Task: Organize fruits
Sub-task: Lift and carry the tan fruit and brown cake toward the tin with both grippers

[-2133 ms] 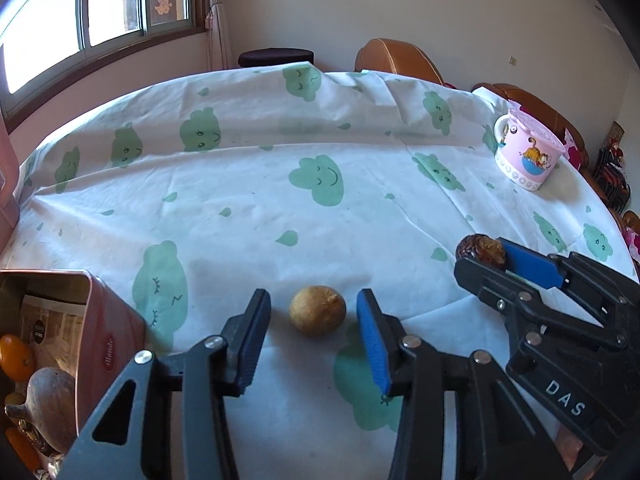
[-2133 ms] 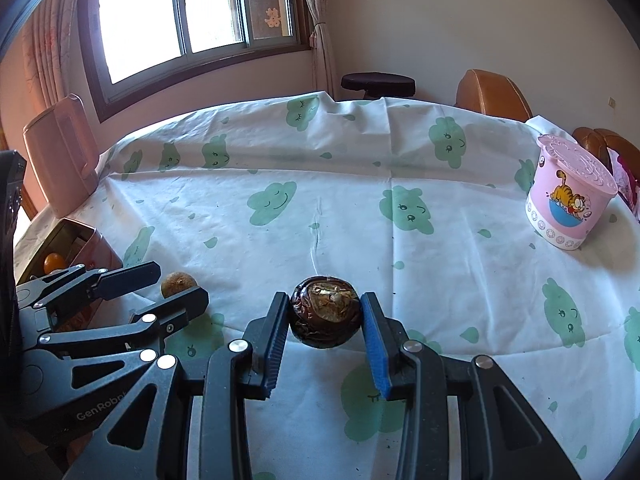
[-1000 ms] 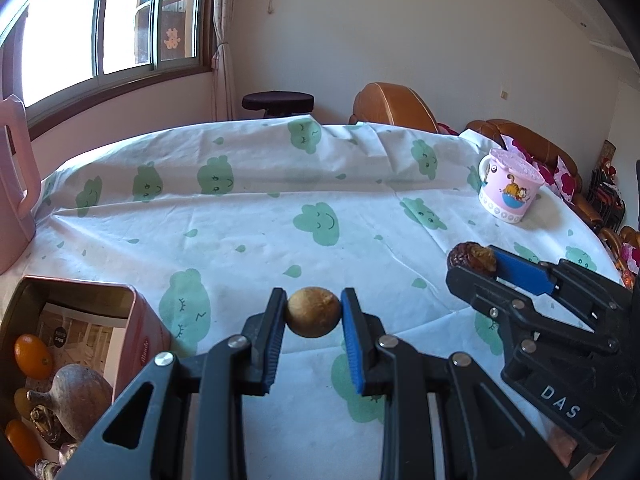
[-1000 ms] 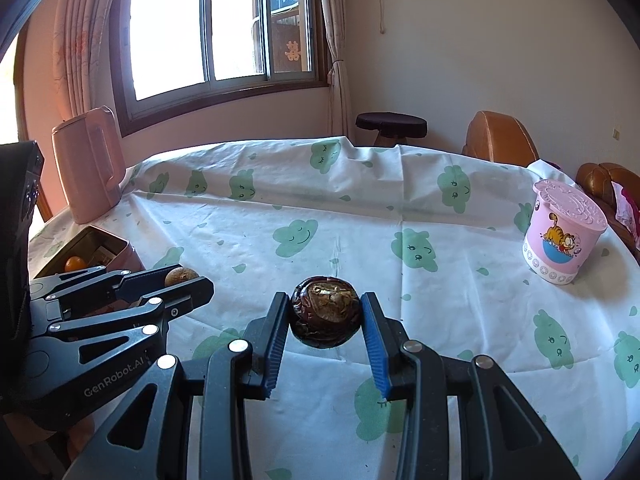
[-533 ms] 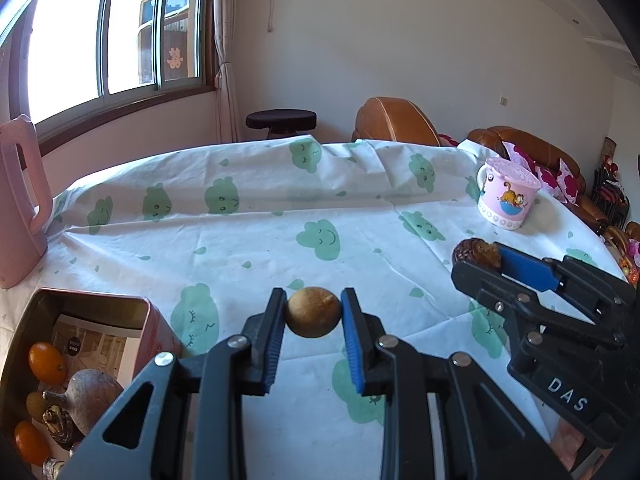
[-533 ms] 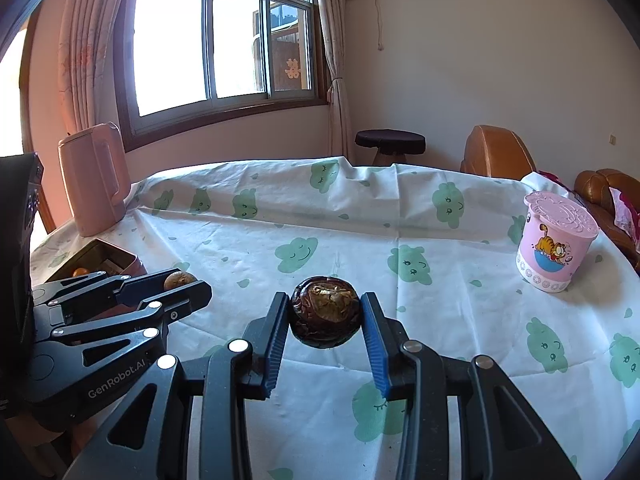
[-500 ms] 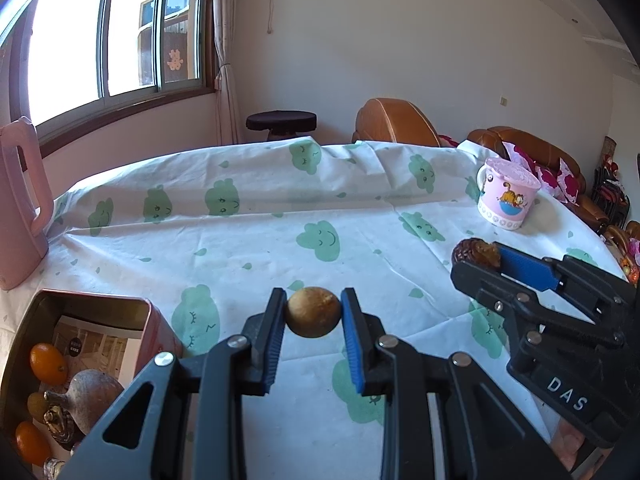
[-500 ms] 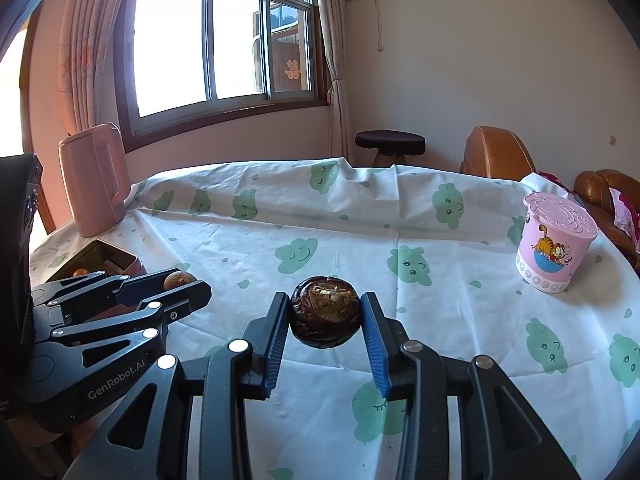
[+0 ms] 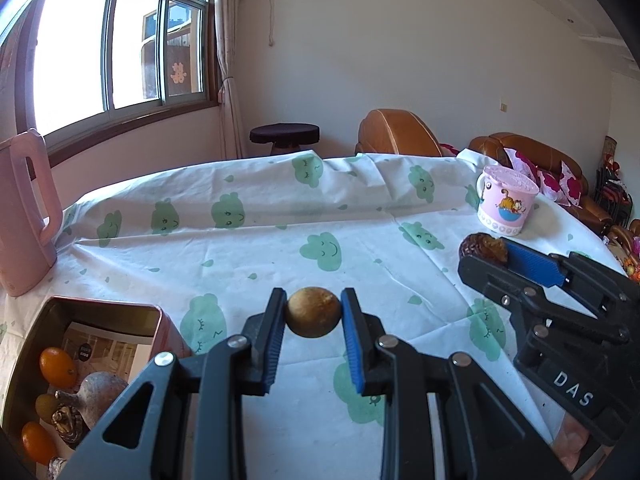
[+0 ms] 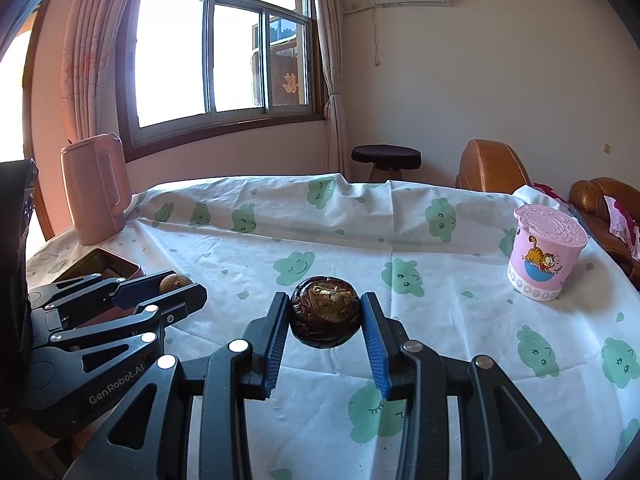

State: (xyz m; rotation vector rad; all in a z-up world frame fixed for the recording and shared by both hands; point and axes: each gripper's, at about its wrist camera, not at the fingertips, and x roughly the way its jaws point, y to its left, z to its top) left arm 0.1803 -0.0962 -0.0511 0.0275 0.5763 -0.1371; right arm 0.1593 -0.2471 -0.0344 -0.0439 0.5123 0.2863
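Note:
My left gripper (image 9: 313, 314) is shut on a small round tan fruit (image 9: 313, 312) and holds it above the table. My right gripper (image 10: 325, 314) is shut on a dark brown wrinkled fruit (image 10: 325, 311), also held above the table. The right gripper also shows in the left wrist view (image 9: 486, 254) at the right, and the left gripper in the right wrist view (image 10: 176, 286) at the left. A pink metal tin (image 9: 158, 320) at the lower left holds several small orange fruits (image 9: 57, 366) and a brown pear-shaped fruit (image 9: 98, 394).
The round table wears a white cloth with green clouds (image 9: 320, 248). A pink kettle (image 9: 22, 216) stands at the far left. A pink lidded cartoon cup (image 9: 506, 204) stands at the right. Chairs (image 9: 394, 134) and a stool (image 9: 285, 136) stand behind the table.
My left gripper closed on the tan fruit and lifted it off the cloth. Both grippers have risen and tilted up, holding their fruits.

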